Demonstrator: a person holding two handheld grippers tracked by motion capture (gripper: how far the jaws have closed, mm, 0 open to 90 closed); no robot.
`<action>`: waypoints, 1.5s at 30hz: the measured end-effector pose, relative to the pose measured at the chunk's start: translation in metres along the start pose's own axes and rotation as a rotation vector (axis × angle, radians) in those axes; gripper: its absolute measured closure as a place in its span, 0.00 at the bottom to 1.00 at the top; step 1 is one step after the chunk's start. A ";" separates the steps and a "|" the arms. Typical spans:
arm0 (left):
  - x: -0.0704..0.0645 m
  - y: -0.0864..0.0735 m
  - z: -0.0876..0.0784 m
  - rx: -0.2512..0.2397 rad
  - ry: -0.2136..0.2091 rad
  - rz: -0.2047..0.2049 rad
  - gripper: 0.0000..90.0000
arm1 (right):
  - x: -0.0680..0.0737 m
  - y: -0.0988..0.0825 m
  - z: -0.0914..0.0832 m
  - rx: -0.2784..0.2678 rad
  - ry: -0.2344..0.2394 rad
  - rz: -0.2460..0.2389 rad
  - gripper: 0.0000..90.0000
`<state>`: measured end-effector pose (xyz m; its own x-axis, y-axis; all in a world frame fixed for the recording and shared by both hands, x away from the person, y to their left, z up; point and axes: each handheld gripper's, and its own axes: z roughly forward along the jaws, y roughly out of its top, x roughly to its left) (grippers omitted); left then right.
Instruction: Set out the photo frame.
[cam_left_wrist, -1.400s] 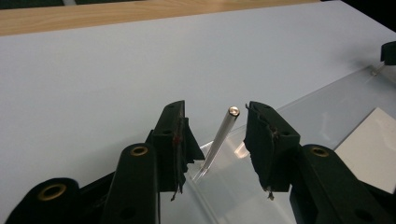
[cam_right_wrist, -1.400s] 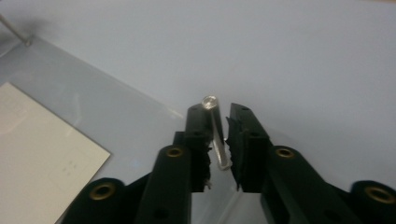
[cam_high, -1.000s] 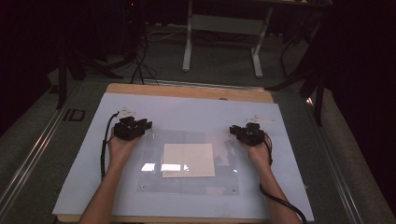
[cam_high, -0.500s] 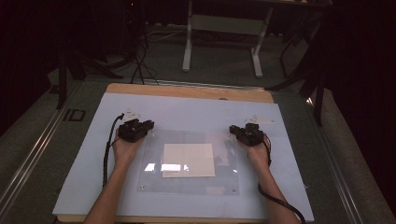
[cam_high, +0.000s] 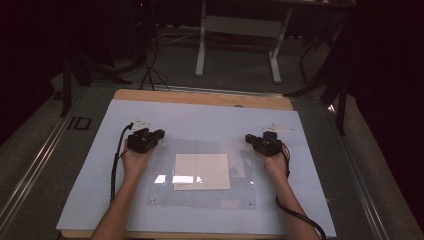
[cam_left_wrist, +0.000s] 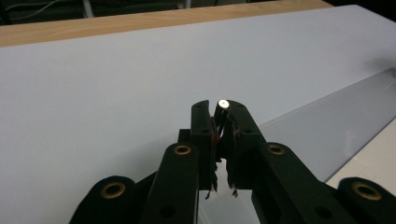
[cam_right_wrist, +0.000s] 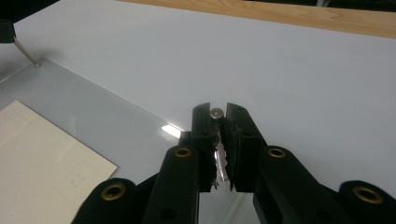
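So there's a pale blue-white mat (cam_high: 200, 120) covering most of a light wooden table (cam_high: 200, 98), and lying on the mat is a clear rectangular acrylic sheet (cam_high: 202, 197) with a cream-coloured sheet of paper (cam_high: 201, 171) sitting under or on its middle; can't really tell which from the high view.

The person's left hand (cam_high: 135, 160) holds the left gripper (cam_high: 159, 134) at the far left corner of the acrylic sheet. In the left gripper view, its two black jaws are nearly pressed together, pinching a small metal pin with a shiny round end (cam_left_wrist: 223, 104) that pokes up between the tips. The edge of the acrylic sheet (cam_left_wrist: 336, 121) runs off diagonally to the right there, with a bit of the paper (cam_left_wrist: 373, 163) in the near right corner.

The right hand (cam_high: 275, 162) holds the right gripper (cam_high: 248, 138) at the far right corner of the sheet. Same deal: in the right gripper view the jaws are squeezed onto a small metal pin with a flat grey round head (cam_right_wrist: 216, 112). The paper (cam_right_wrist: 42, 154) shows at the left under a glare spot, and in the far left corner of that view a thin metal rod (cam_right_wrist: 25, 55) touches down at the other far corner of the acrylic sheet (cam_right_wrist: 93, 112).

Black cables (cam_high: 116, 165) trail back along both forearms toward the near edge.
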<state>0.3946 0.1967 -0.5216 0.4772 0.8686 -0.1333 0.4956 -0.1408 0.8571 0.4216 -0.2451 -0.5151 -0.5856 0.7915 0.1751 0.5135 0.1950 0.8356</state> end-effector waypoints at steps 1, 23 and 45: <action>0.000 0.000 0.000 0.003 0.002 0.007 0.93 | 0.000 0.000 0.000 0.003 0.000 0.001 0.92; 0.019 0.014 0.013 0.074 -0.087 -0.135 0.93 | -0.014 0.016 0.010 0.083 0.046 0.133 0.92; 0.033 0.026 0.034 0.126 -0.103 -0.271 0.95 | -0.024 0.026 0.026 0.101 0.024 0.232 0.95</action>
<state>0.4480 0.2054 -0.5203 0.3834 0.8308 -0.4034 0.6975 0.0258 0.7161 0.4657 -0.2440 -0.5111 -0.4586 0.8082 0.3695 0.6952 0.0672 0.7157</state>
